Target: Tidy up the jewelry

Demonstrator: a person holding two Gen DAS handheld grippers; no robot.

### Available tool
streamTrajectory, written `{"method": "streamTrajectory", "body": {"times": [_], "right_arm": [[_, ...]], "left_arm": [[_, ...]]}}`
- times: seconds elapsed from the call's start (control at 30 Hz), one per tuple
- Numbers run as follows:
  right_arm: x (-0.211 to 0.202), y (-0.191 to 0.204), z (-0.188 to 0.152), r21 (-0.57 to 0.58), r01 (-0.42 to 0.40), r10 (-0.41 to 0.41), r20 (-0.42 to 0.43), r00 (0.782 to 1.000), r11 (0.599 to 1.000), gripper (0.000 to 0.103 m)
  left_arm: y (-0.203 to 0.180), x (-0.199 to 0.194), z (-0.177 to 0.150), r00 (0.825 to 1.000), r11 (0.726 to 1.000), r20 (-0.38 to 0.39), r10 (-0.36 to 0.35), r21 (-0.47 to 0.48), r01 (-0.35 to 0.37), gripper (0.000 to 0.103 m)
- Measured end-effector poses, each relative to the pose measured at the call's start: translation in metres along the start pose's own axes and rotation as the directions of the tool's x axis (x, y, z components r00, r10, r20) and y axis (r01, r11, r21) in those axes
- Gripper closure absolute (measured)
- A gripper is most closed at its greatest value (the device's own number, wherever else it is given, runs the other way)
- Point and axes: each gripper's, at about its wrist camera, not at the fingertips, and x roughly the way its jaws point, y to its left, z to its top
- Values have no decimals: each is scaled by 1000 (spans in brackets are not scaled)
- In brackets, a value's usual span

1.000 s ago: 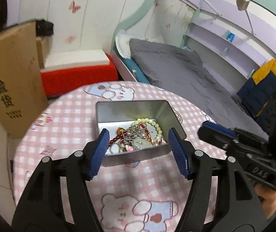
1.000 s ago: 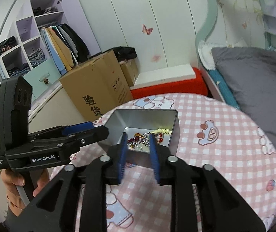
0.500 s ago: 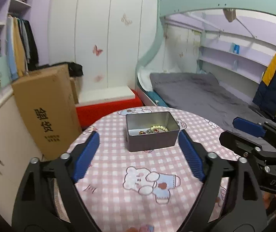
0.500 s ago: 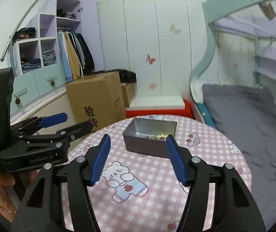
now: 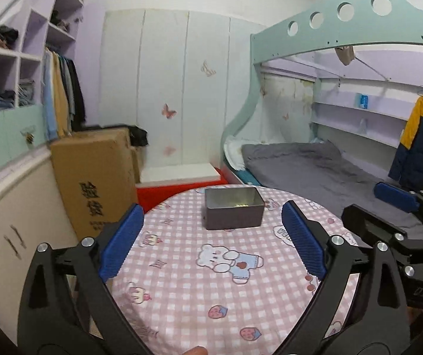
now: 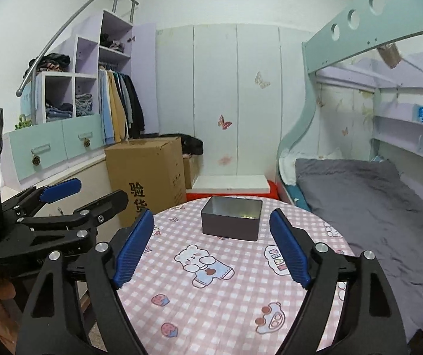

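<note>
A grey metal tin (image 5: 234, 211) stands at the far side of the round table with the pink checked cloth (image 5: 199, 284). Only a sliver of pale beads (image 5: 239, 205) shows over its rim. It also shows in the right wrist view (image 6: 231, 221), with beads (image 6: 248, 216) at its right inner edge. My left gripper (image 5: 211, 239) is open and empty, held back above the table's near half. My right gripper (image 6: 211, 245) is open and empty, likewise well short of the tin. Each gripper shows in the other's view, the right one (image 5: 400, 216) and the left one (image 6: 72, 204).
A tall cardboard box (image 6: 149, 174) stands left of the table. A red and white bench (image 5: 182, 183) is behind it. A bunk bed with grey bedding (image 6: 368, 204) runs along the right. Drawers and hanging clothes (image 6: 116, 106) fill the left wall.
Both grippers have pulled back and up from the tin. One second ago they were just above it, the right nearly shut. Now both are wide open and far from it.
</note>
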Motion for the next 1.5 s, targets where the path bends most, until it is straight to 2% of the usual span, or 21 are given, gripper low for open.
{"method": "streamTrajectory", "body": {"times": [0.4, 0.83, 1.5], "right_arm": [[-60, 9, -13, 17, 54, -55, 87, 995, 998, 16], [-90, 19, -22, -19, 139, -135, 149, 980, 990, 12], [-105, 25, -22, -37, 153, -143, 192, 971, 988, 9]], "left_arm": [[-15, -63, -11, 996, 1000, 85, -7, 18, 6, 9], [-19, -86, -15, 993, 1000, 116, -9, 28, 5, 8], [-21, -108, -16, 986, 1000, 167, 20, 12, -22, 8]]}}
